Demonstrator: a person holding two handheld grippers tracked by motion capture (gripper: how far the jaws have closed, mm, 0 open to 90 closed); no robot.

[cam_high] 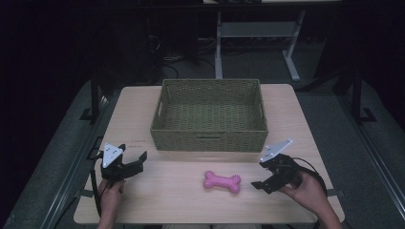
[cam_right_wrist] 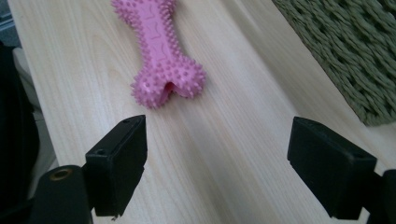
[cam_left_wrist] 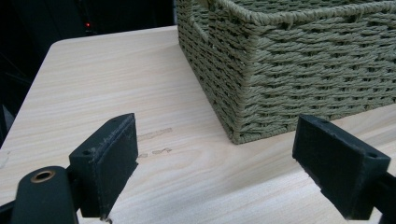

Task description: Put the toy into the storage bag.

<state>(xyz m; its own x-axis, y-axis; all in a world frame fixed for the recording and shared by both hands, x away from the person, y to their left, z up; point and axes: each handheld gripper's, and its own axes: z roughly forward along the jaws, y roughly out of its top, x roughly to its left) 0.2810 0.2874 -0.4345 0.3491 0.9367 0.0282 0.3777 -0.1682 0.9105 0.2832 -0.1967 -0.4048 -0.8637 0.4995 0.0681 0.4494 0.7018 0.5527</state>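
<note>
- Lying flat on the wooden table [cam_high: 172, 186], the pink bone toy [cam_high: 222, 182] sits at 6 o'clock from the woven basket [cam_high: 209, 138], well clear of its front wall, long axis running roughly 9 to 3 o'clock.
- Toy surface is covered in small nubs; nothing touches it.
- Right gripper [cam_high: 261, 182]: held by the person's right hand [cam_high: 305, 193] at 3 o'clock from the toy, near it but apart. Jaws are spread wide, gripping nothing.
- Right gripper view: the toy [cam_right_wrist: 164, 51] lies ahead at about 11 o'clock, its near knobbed end just beyond the left jaw; bare tabletop shows between the jaws. Basket weave [cam_right_wrist: 348, 51] at 2 o'clock.
- Left gripper [cam_high: 138, 161]: held by the left hand [cam_high: 111, 194] at 9 o'clock from the toy, well apart from it, near the table's left edge. Jaws gape wide, empty.
- Left gripper view: the basket's near corner [cam_left_wrist: 243, 93] stands ahead at 12 to 1 o'clock; bare table between the jaws.
- Basket stands upright at table centre, far half; interior appears empty.
</note>
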